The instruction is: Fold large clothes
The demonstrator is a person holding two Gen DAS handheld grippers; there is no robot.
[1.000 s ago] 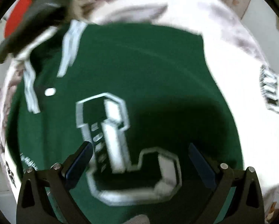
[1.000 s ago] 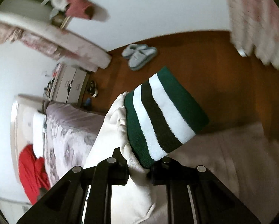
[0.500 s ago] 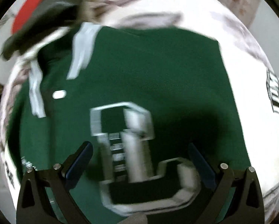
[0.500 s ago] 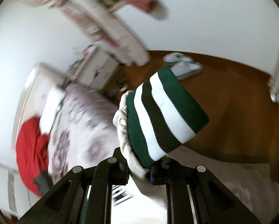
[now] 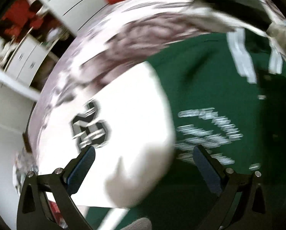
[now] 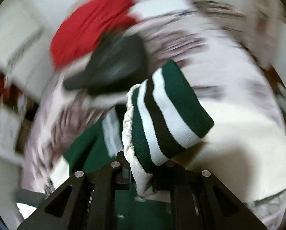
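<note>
A green varsity jacket point(image 5: 210, 88) with white sleeves lies spread on a floral bedspread point(image 5: 123, 38). In the left wrist view my left gripper point(image 5: 143, 164) hangs open above the seam between a white sleeve point(image 5: 127, 115) with a dark number patch and the green body; nothing is between its blue pads point(image 5: 83, 164). In the right wrist view my right gripper point(image 6: 143, 164) is shut on the jacket's striped green, white and black cuff point(image 6: 165, 111), held above the bed with the white sleeve end bunched beside it. Both views are motion-blurred.
A red garment point(image 6: 85, 38) and a dark folded garment point(image 6: 114, 65) lie at the head of the bed. White drawers point(image 5: 26, 61) and a white shelf unit stand beside the bed in the left wrist view.
My left gripper swept from above the big chest letter over to the white sleeve, rolling as it went. My right gripper swung the striped cuff from facing the floor round over the bed.
</note>
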